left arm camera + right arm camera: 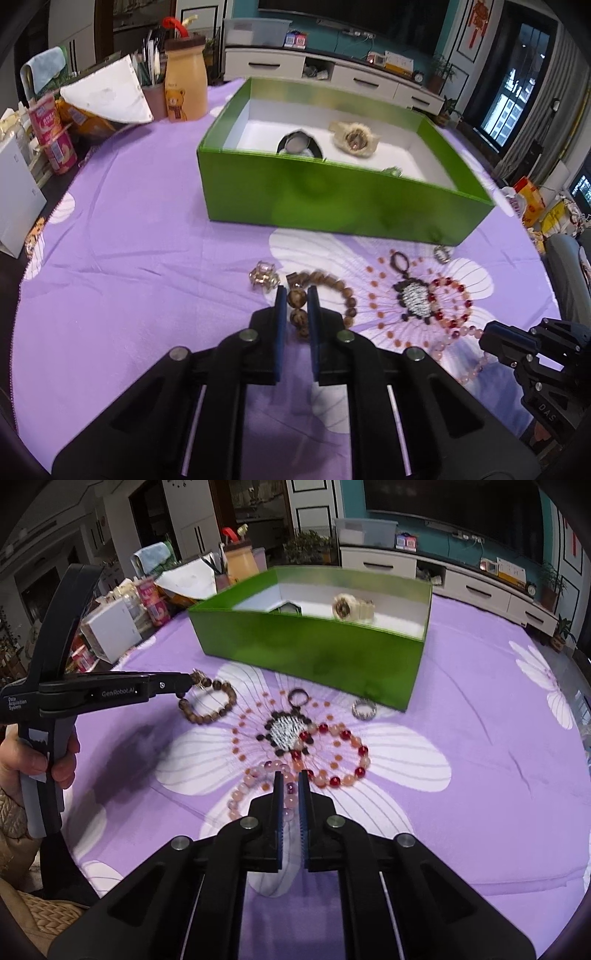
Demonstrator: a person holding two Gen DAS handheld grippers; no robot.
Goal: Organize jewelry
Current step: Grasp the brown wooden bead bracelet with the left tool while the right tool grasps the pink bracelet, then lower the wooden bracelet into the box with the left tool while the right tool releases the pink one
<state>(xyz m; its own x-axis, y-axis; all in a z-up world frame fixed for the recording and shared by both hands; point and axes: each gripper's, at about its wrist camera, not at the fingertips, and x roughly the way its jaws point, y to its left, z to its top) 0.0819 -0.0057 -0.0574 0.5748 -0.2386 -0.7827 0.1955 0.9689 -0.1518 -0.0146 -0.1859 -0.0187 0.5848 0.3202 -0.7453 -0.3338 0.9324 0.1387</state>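
Left tool: my left tool [296, 295] has its two blue pads closed on a bead of the wooden bead bracelet [325, 295], which lies on the purple flowered cloth [129, 258] covering the desk.
Right tool: my right tool [290, 786] pinches a bead of the pale pink bead bracelet [258, 786], its pads almost together on it.
Red-and-pink bracelet: I see the red-and-pink bracelet [343, 757] lying flat just beyond the right tool, overlapping the woven pendant [284, 731].
Rings: a silver ring [364, 709] rests close to the box's near corner; a clear gem ornament [263, 277] sits just left of the wooden beads.
Green box: the open green box [332, 192] stands farther back on the cloth, holding a cream watch [352, 138] and a black-and-white piece [297, 144] I cannot make out.
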